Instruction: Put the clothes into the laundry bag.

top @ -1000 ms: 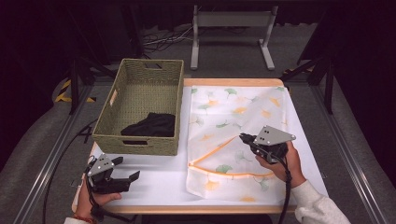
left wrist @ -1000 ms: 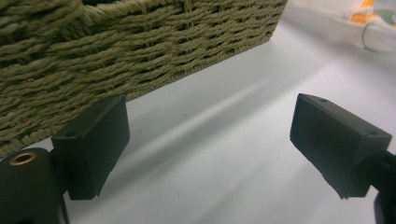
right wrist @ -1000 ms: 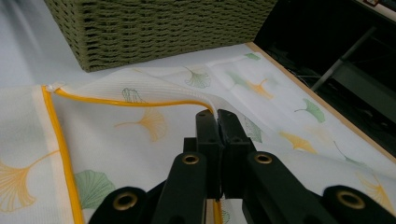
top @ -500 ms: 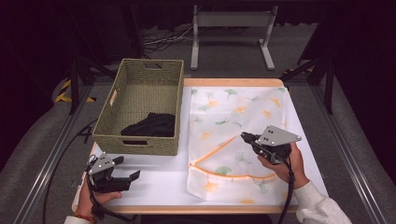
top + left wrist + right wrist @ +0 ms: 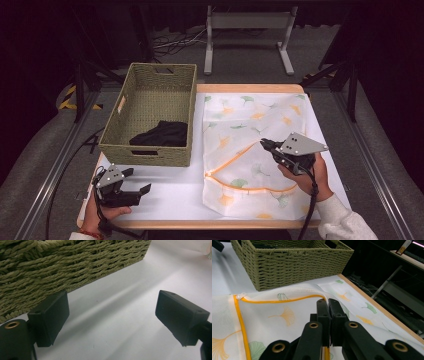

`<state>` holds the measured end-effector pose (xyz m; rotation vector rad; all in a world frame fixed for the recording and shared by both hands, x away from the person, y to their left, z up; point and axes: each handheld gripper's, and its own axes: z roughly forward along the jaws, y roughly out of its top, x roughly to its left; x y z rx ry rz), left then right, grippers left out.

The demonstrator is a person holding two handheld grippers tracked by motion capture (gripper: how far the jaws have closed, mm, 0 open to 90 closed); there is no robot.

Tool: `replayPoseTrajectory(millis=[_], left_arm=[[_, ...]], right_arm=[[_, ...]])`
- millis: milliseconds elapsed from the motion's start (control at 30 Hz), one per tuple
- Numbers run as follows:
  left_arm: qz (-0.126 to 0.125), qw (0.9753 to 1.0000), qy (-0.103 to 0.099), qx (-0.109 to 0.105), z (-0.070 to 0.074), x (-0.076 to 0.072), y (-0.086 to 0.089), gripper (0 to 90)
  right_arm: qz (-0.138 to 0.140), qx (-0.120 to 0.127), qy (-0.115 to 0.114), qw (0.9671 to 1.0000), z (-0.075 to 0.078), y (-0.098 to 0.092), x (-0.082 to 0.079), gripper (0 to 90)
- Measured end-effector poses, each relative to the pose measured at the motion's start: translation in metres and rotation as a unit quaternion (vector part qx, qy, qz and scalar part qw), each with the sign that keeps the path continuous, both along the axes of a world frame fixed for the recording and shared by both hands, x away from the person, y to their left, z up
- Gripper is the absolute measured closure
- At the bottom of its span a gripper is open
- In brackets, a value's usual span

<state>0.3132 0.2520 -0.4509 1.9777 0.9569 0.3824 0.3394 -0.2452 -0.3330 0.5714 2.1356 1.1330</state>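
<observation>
We see the right gripper (image 5: pixel 265 145) with its fingers (image 5: pixel 323 312) pressed together on the orange-trimmed edge of the mesh laundry bag (image 5: pixel 250 150), pinching the fabric and lifting that edge slightly off the surface; the bag lies spread across the right half of the table (image 5: pixel 170 192), white with a green and yellow leaf print, its orange zipper line curving from the pinch point down toward the near left corner; in the right gripper view the white zipper pull (image 5: pixel 241 295) sits at the bag's corner, near the basket. We see the left gripper (image 5: pixel 142 191) held low over the bare white table at the near left, its fingers (image 5: pixel 50 317) spread wide with nothing between them, just in front of the near wall of the woven basket (image 5: pixel 145 150); the basket stands to the left of the bag, touching or nearly touching it, and holds a dark garment (image 5: pixel 162 134) at its near end.
</observation>
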Motion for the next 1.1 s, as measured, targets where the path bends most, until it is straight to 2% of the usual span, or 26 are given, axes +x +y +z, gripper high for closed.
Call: replayPoseTrajectory(millis=[200,300,333,367,400,467,567,633,867,967,1033,1100], left_arm=[[0.006,0.9998,-0.019,-0.006,0.007,-0.002,0.002,12.6],[0.016,0.9991,-0.039,0.001,0.015,-0.007,0.005,11.4],[0.016,0.9991,-0.039,0.001,0.015,-0.007,0.005,10.1],[0.025,0.998,-0.054,0.02,0.022,-0.01,0.007,9.4],[0.02,0.9976,-0.059,0.03,0.025,-0.011,0.008,8.9],[0.017,0.9973,-0.063,0.034,0.028,-0.011,0.009,7.1],[0.012,0.996,-0.072,0.053,0.039,-0.009,0.008,6.5],[0.002,0.9947,-0.081,0.062,0.049,-0.005,0.007,6.3],[-0.024,0.9935,-0.098,0.053,0.083,0.015,0.003,4.8],[-0.039,0.992,-0.103,0.062,0.099,0.026,0.0,4.6],[-0.047,0.9915,-0.102,0.065,0.107,0.035,-0.004,4.5],[-0.053,0.9918,-0.092,0.072,0.113,0.046,-0.009,4.4]], right_arm=[[0.001,-0.003,-0.008,1.0,0.004,0.004,0.002,88.9],[0.001,-0.002,-0.01,0.9999,0.005,0.006,0.002,88.9],[0.0,-0.002,-0.009,1.0,0.005,0.006,0.002,88.9],[0.0,-0.003,-0.009,1.0,0.005,0.006,0.002,88.9],[0.0,-0.003,-0.009,1.0,0.005,0.006,0.002,88.9],[0.0,-0.002,-0.009,1.0,0.005,0.006,0.002,88.9],[0.002,-0.002,-0.005,1.0,0.003,0.006,0.002,88.9],[0.004,-0.005,-0.002,1.0,0.002,0.006,0.003,88.9],[0.006,-0.005,0.001,1.0,0.0,0.006,0.002,88.9],[0.009,-0.007,0.005,0.9999,0.0,0.007,0.002,88.9],[0.009,-0.008,0.006,0.9999,-0.001,0.008,0.002,88.8],[0.009,-0.009,0.009,0.9999,-0.002,0.008,0.001,88.7]])
